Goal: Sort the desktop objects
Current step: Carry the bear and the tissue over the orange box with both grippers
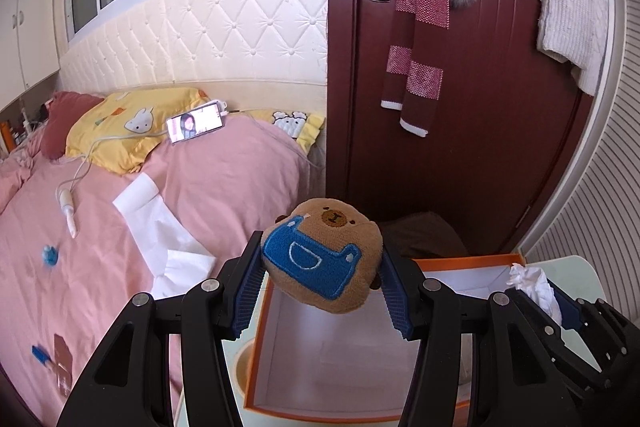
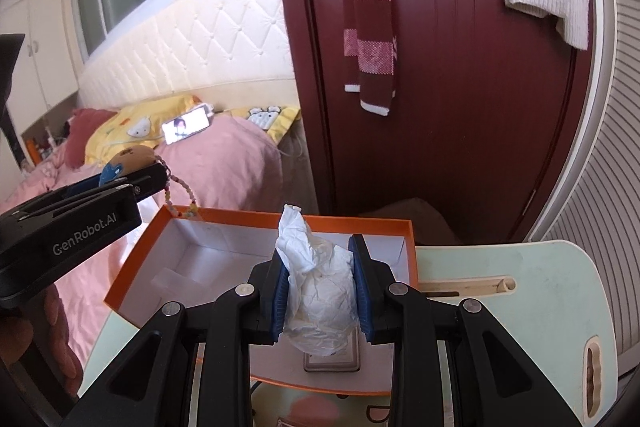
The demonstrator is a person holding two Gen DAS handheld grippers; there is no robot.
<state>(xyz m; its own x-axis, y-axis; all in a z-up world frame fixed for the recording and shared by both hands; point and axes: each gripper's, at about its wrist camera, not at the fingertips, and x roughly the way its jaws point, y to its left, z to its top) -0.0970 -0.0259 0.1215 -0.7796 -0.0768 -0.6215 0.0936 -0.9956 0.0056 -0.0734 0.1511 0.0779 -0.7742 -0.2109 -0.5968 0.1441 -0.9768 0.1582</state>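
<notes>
My left gripper point(image 1: 322, 281) is shut on a brown plush bear point(image 1: 326, 255) with a blue patch, held above the near left part of the orange box point(image 1: 472, 261) with a white inside. My right gripper point(image 2: 322, 291) is shut on a crumpled white tissue point(image 2: 320, 283) over the box's point(image 2: 320, 217) near right side. In the right wrist view the left gripper point(image 2: 120, 179) hangs over the box's left corner, and a bead chain point(image 2: 182, 195) dangles from the bear point(image 2: 130, 159) to the rim. The right gripper with the tissue point(image 1: 534, 281) shows at the right of the left wrist view.
The box stands on a pale green table point(image 2: 540, 307) with slots. A pink bed point(image 1: 200, 187) lies to the left, bearing a phone point(image 1: 196, 125), white tissue paper point(image 1: 160, 227) and small items. A dark red door point(image 1: 460, 87) with a hanging scarf stands behind.
</notes>
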